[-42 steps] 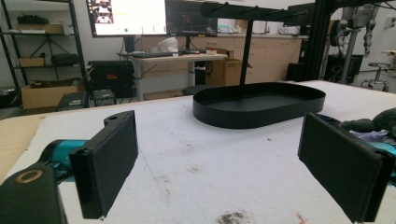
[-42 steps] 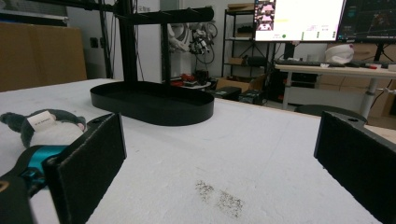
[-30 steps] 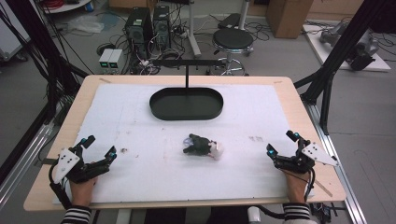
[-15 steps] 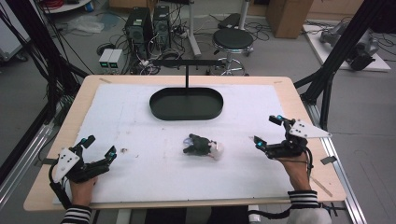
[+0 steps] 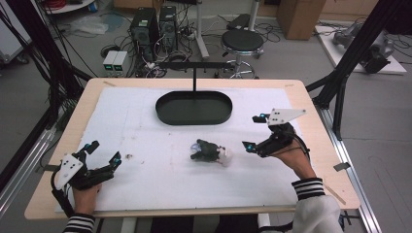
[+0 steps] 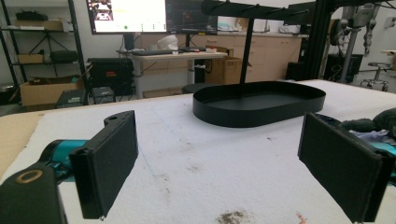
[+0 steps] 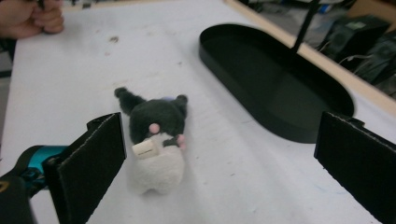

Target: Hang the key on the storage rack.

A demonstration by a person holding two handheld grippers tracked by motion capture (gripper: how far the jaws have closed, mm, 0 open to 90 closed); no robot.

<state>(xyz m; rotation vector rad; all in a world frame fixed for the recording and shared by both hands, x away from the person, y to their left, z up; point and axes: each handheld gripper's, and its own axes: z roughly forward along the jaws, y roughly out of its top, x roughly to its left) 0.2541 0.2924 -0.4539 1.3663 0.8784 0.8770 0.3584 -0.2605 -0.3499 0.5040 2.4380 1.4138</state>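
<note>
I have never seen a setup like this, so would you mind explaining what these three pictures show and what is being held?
No robot here: a person sits at a table with a hand-held claw in each hand. The high view looks down from above; the left claw rests near the table's front edge, and the right claw is raised toward a plush toy. The other two pictures come from cameras riding on the claws, looking along their black jaws. On the white mat lie the plush toy, dark on top and white below, and beyond it an empty black oval tray with a stand behind it. Both claws are open and hold nothing.
</note>
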